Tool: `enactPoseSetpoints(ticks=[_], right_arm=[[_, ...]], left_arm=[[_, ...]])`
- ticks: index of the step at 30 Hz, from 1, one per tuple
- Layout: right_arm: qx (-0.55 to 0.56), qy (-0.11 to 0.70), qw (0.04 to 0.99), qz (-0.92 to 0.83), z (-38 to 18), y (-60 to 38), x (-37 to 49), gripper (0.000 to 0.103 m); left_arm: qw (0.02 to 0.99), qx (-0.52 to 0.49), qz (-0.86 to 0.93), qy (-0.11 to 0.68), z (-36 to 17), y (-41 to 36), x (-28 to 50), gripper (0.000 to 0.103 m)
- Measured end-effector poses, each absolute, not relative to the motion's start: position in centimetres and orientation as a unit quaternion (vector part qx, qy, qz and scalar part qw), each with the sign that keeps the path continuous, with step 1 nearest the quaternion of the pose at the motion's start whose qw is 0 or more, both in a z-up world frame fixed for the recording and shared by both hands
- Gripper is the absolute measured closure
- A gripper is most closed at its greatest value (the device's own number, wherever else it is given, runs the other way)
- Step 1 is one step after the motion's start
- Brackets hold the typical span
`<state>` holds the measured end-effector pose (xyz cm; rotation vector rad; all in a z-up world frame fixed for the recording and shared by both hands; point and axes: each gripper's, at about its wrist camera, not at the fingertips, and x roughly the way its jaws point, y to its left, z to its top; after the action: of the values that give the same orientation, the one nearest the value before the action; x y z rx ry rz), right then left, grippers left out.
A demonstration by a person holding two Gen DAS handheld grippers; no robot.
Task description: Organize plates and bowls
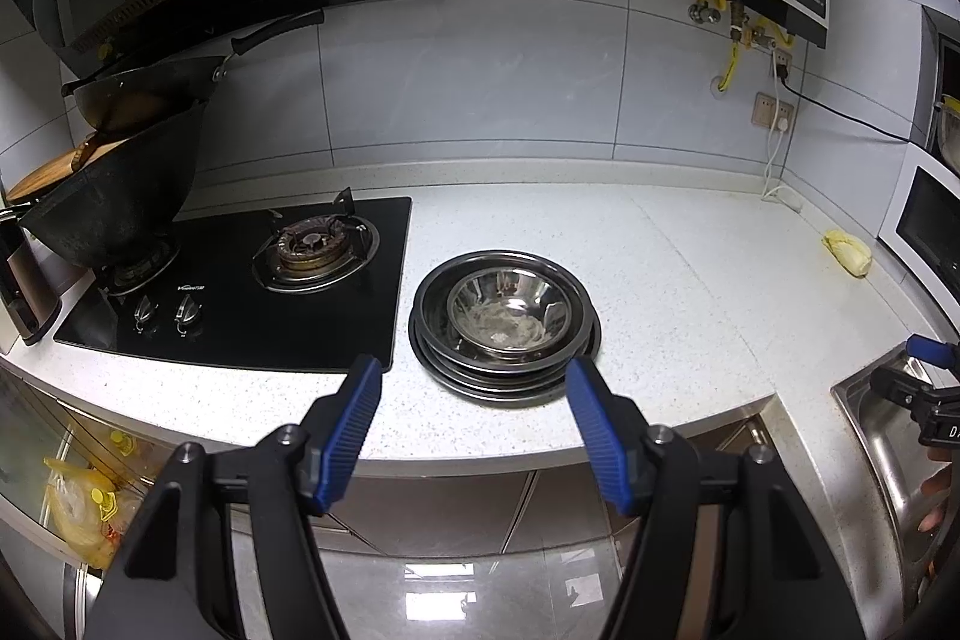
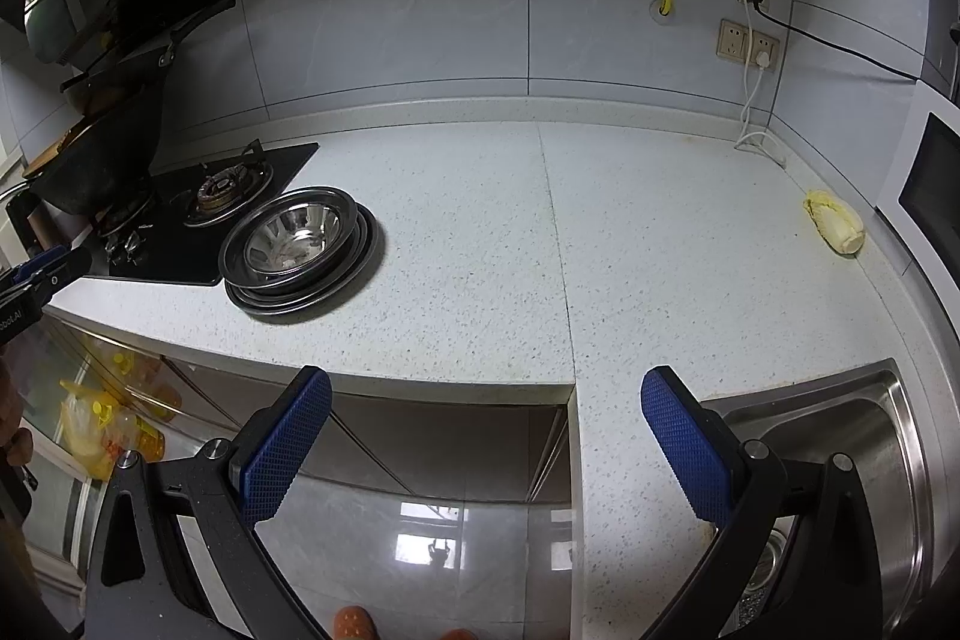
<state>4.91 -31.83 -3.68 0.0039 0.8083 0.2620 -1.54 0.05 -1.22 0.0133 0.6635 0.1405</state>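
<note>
Left hand-held gripper (image 1: 474, 373) spread wide and empty, with the steel bowl (image 1: 509, 311) nested on stacked plates (image 1: 441, 370) straight ahead on the surface (image 1: 690, 280); right hand-held gripper (image 2: 486, 397) likewise agape, stack well off to its left. Likely stiff, light, slippery metal, best pinched at the rim. Only from the right wrist: sink (image 2: 888, 436) just beside its right finger.
</note>
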Motion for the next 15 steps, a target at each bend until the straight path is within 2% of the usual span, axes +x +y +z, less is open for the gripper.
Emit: enactPoseSetpoints(ticks=[15], right_arm=[[0.004,0.399,0.908,0.126,-4.09,-31.79,4.88,0.001]], left_arm=[[0.941,0.000,0.065,0.333,-1.41,0.36,-1.34,0.041]])
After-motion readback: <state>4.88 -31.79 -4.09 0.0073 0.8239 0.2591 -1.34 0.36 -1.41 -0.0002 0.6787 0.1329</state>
